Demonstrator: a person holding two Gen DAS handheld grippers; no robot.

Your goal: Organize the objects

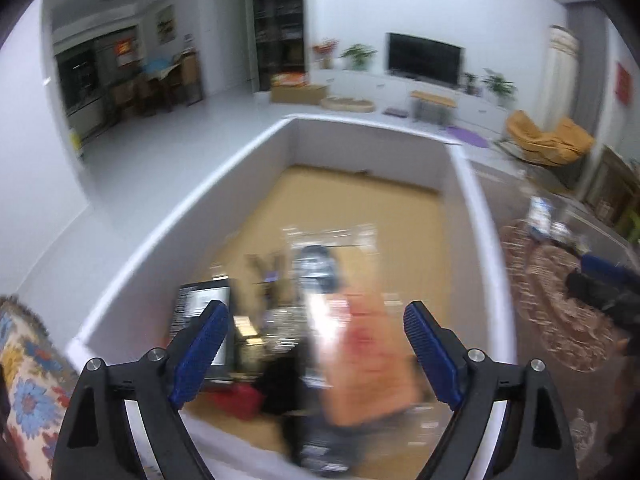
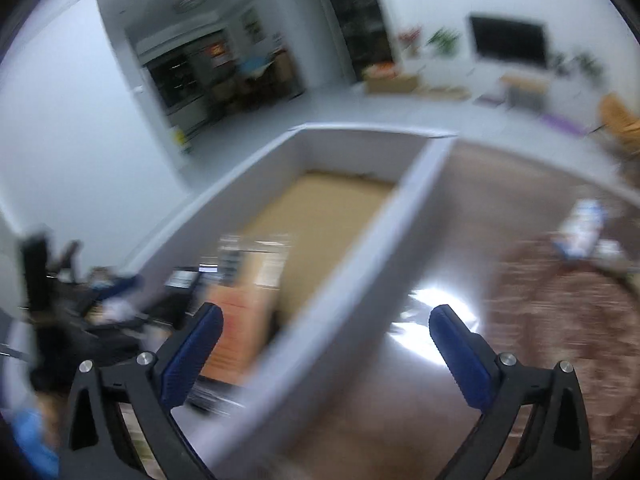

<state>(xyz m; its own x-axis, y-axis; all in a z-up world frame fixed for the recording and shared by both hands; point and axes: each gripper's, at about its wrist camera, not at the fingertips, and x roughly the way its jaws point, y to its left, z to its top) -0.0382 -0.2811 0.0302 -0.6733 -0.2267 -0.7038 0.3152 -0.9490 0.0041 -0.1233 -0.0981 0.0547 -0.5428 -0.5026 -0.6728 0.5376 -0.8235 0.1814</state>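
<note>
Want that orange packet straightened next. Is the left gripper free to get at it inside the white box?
Probably yes: the left gripper is open and empty, right above the orange packet, and the white box has no lid. The picture is blurred.

White-walled box [image 1: 256, 148] with brown floor holding a blurred orange clear-wrapped packet [image 1: 360, 344] beside a dark flat package [image 1: 200, 320].
</note>
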